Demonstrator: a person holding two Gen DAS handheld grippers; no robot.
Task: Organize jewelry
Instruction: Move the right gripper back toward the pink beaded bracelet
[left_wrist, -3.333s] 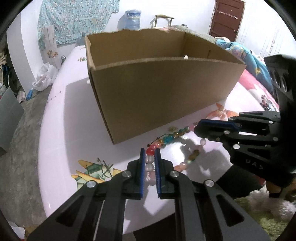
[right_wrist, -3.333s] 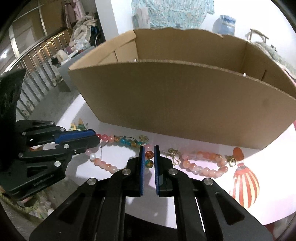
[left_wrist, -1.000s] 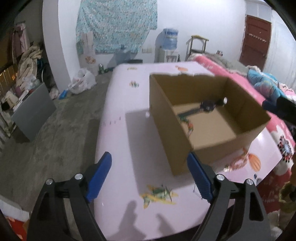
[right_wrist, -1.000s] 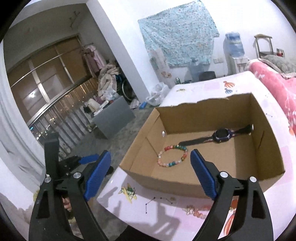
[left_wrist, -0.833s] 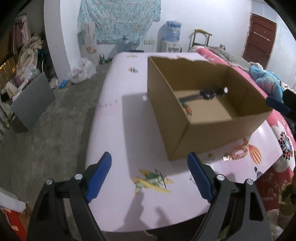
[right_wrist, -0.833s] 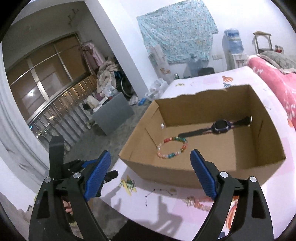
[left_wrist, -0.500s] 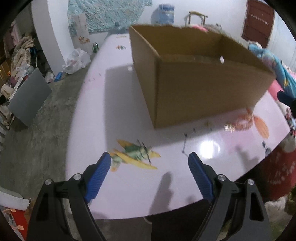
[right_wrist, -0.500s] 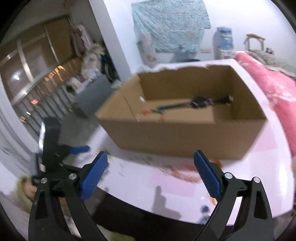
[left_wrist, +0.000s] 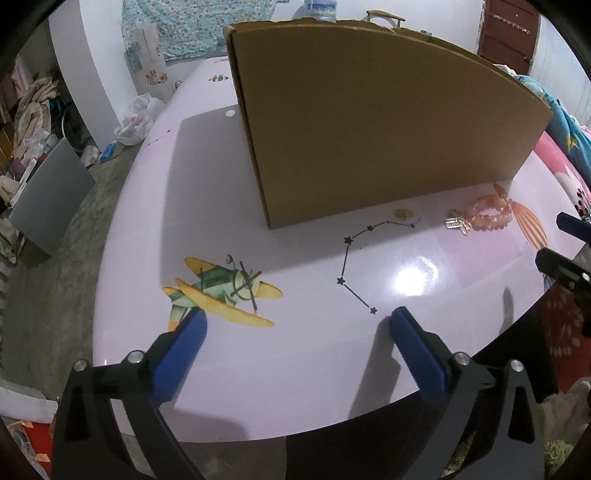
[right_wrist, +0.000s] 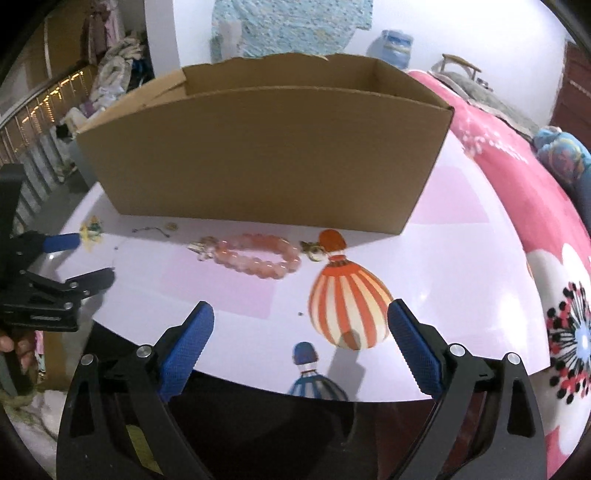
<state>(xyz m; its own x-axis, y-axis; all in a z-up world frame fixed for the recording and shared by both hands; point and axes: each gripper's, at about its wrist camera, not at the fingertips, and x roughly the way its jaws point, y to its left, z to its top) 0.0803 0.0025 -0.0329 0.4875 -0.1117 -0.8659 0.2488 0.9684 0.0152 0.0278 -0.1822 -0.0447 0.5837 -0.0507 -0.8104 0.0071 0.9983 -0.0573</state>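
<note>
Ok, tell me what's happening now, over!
Left tongs open, empty. Right tongs open, empty. Pink bead bracelet on the table, outside the cardboard box. Nothing between the right tongs and the bracelet.

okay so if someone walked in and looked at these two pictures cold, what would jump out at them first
Probably the big cardboard box, standing at the middle of the glossy pink table and filling much of both views. Next, the pink bead bracelet lying on the table in front of the box's near wall, beside a printed orange-striped balloon. Both the left gripper and right gripper hang open and empty at the near edge.
</note>
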